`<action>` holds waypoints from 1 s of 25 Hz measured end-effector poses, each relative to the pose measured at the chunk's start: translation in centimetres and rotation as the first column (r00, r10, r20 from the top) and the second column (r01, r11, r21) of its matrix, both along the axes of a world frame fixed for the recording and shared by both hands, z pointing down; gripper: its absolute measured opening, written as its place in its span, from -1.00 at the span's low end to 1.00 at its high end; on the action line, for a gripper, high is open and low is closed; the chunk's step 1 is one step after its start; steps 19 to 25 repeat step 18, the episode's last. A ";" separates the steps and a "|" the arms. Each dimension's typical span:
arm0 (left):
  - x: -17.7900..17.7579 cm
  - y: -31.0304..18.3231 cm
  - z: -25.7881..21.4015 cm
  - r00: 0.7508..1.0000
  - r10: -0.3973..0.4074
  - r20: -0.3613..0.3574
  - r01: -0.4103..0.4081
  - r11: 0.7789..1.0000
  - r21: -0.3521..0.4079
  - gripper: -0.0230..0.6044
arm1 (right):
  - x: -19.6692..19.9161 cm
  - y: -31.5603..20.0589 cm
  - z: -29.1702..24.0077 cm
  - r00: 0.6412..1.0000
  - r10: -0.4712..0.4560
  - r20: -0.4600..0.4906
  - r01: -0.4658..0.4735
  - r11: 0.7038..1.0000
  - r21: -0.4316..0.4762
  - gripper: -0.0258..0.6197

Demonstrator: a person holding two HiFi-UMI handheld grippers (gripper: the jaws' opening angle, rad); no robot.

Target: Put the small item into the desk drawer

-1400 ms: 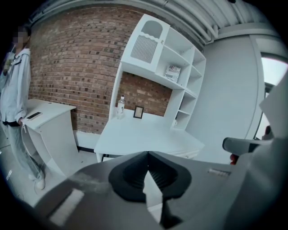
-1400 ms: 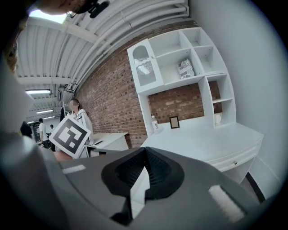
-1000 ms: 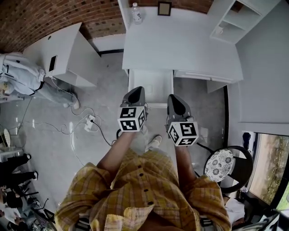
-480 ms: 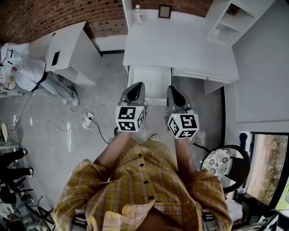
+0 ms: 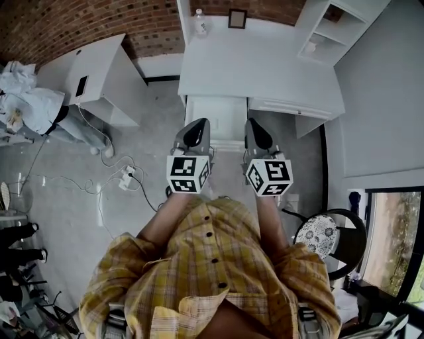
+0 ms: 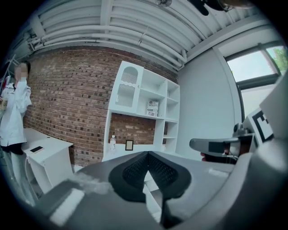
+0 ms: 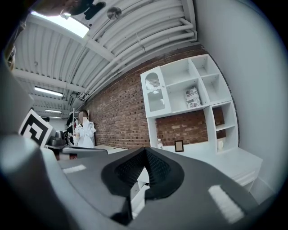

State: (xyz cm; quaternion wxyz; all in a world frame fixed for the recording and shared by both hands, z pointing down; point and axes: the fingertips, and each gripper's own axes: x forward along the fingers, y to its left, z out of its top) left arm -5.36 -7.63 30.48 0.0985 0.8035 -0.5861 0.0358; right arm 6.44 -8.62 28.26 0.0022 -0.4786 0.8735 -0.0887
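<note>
small item: can't make it out in any view; not between either pair of fingers, and the drawer's inside is too small to read.
drawer [image 5: 218, 119]: pulled out from under the counter's near edge, toward the counter's left end. Inside looks plain white.
left gripper [image 5: 193, 132] [image 6: 147, 154]: fingers [image 6: 132, 173] pressed together at the tips, nothing between them. In the head view it sits at the drawer's near-left corner, pointing at the counter; height above the drawer can't be told.
right gripper [image 5: 256, 131] [image 7: 145, 150]: fingers [image 7: 159, 173] together too, holding nothing. Sits by the drawer's near-right corner, level with the left gripper, with a gap between the two.
marker cubes: one on each gripper, on the side nearest the person.
counter [image 5: 265, 66]: white, top mostly bare.
bottle [image 5: 199, 23]: upright at the counter's far-left corner.
picture frame [image 5: 237, 18]: at the far edge, just right of the bottle.
shelf unit [image 5: 334, 30]: white, open compartments, on the counter's far-right corner.
second drawer front [image 5: 288, 108]: right of the open drawer, closed flush.
brick wall [image 5: 59, 26]: behind the counter.
side table [image 5: 99, 69]: white, well left of the counter, with a dark flat device [image 5: 81, 85] on top.
person in white coat [image 5: 30, 106]: on the far left, beside the side table.
cables [image 5: 122, 180]: loose on the floor, left of the left gripper.
chair [image 5: 321, 240]: patterned round seat, on the floor to the near right.
plaid shirt [image 5: 212, 265]: the operator's, fills the bottom of the head view.
</note>
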 end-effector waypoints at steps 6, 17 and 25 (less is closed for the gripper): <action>0.3 1.3 -0.4 1.000 0.000 0.000 0.000 1.000 0.014 -0.92 | 0.2 1.1 -0.2 1.000 -0.002 0.000 0.002 1.000 0.003 -0.93; 0.0 2.1 -0.8 1.000 0.001 0.018 -0.001 0.999 0.040 -0.92 | 0.3 1.5 0.2 1.000 0.003 -0.006 -0.003 1.000 -0.004 -0.93; -0.1 2.2 -0.8 1.000 0.001 0.020 -0.002 0.999 0.042 -0.92 | 0.2 1.5 0.3 1.000 0.002 -0.005 -0.002 1.000 -0.004 -0.93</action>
